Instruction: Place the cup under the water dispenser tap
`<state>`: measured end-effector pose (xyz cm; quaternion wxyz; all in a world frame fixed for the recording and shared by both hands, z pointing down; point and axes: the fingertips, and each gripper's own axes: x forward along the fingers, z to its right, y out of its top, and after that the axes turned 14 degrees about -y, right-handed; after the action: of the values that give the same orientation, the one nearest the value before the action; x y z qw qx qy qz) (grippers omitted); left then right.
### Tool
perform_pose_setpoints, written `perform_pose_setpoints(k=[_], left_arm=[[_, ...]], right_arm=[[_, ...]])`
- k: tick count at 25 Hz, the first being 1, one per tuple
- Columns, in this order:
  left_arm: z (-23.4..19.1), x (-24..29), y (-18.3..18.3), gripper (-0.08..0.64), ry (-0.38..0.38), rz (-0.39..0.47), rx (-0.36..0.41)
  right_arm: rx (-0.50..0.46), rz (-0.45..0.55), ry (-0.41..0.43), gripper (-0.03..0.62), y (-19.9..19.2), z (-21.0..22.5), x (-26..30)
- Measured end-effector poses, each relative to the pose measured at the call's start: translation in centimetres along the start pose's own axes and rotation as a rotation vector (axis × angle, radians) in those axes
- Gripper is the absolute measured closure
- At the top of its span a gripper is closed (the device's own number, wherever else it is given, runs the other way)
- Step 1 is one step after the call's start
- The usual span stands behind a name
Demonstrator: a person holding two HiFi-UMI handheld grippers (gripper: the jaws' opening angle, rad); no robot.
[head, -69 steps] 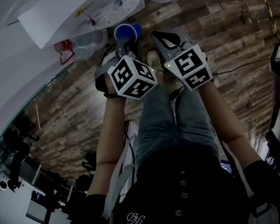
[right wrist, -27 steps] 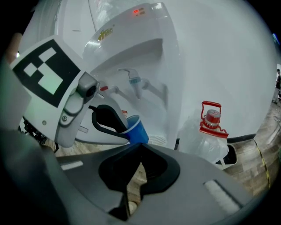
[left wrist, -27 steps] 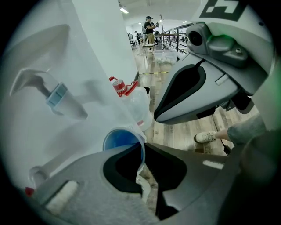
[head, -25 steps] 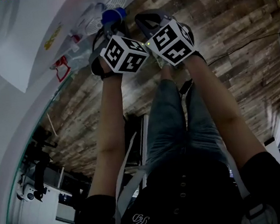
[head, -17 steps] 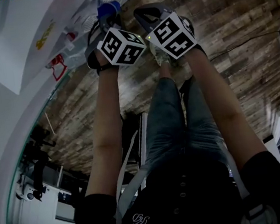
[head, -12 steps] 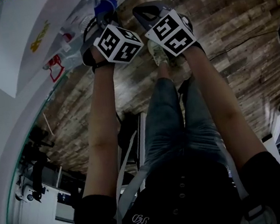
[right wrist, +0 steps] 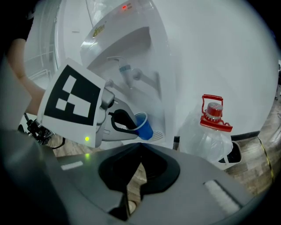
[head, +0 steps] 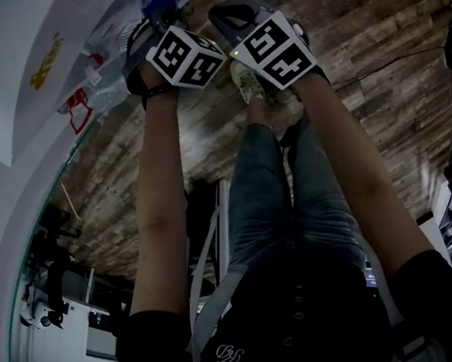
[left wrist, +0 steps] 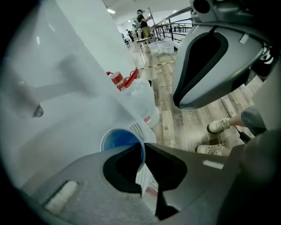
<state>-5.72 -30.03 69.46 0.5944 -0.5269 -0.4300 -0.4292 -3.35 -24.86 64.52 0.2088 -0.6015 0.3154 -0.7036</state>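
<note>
You are holding a blue cup [right wrist: 143, 125] in your left gripper [left wrist: 143, 148] - its jaws are pinching narrowly on the cup's thin wall at the rim, one jaw inside the mouth and one outside. The cup is sitting tilted in the recess of a white water dispenser [right wrist: 145, 48], with its base just over the ribbed drip tray [right wrist: 158, 135]; no view is showing whether it is touching the tray yet. The tap [right wrist: 126, 70] is hanging above the cup, a little to one side of its mouth as the right gripper view shows it.

Your right gripper [right wrist: 140, 147] is hovering just beside the left one, jaws closed together with nothing between them. A large clear water bottle [right wrist: 210, 138] with a red cap is standing on the wooden floor beside the dispenser, apart from the cup.

By the look of it you are working on the set-down. The next move is calling for levelling the cup, centring its mouth beneath the tap, seating it flat on the tray - then parting the left jaws and drawing them off the rim without tipping it.
</note>
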Motion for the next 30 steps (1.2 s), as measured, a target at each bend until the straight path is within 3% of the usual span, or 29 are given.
perform_pose_setpoints(k=[9,15,30], left_arm=[[0.4,0.3,-0.7,0.482,0.016,-0.009,-0.012],[0.3,-0.9,-0.4,0.446,0.048,0.028,-0.036],[0.7,-1.1,-1.0,0.442,0.065,-0.020,-0.059]], right_arm=[[-0.009,-0.022,-0.011,0.592,-0.9,0.3,-0.7],[-0.030,-0.023,-0.008,0.592,-0.5,0.2,-1.5],[-0.047,0.010,-0.003,0.592,0.5,0.1,-3.5]])
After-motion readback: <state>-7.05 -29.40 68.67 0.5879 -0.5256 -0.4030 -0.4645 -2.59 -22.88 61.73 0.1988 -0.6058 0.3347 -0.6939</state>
